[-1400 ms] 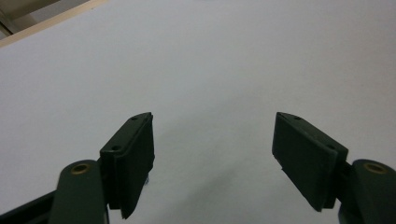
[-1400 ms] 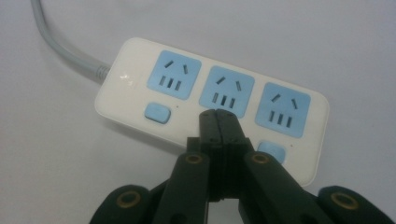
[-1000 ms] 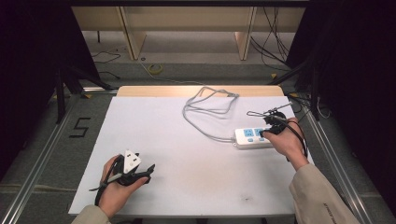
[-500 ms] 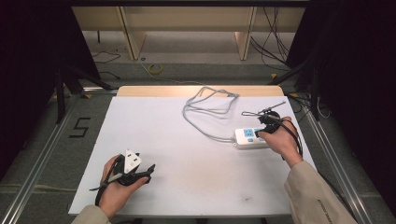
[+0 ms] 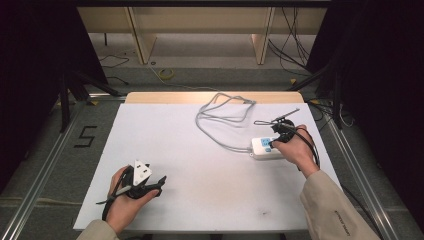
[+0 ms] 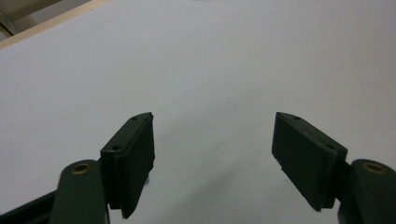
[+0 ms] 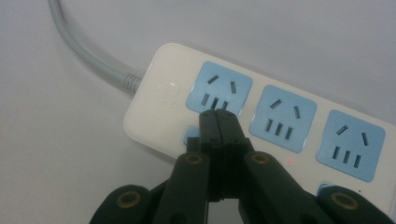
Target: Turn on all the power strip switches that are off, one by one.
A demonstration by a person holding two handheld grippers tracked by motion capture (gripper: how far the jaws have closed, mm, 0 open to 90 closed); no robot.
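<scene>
Starting at the left, my left gripper (image 5: 159, 181) rests low on the white table (image 5: 200, 170) with its jaws wide apart, holding nothing. Going right, a grey cord (image 5: 220, 117) runs to the power strip (image 5: 263, 148). My right gripper (image 7: 218, 122) has its jaws pinched together, over a small button (image 7: 190, 136). I think the press is not finished.

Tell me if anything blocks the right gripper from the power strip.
Nothing visible does. The right gripper, jaws shut, is already right over the power strip, its tips by a small blue button beside the first socket.
</scene>
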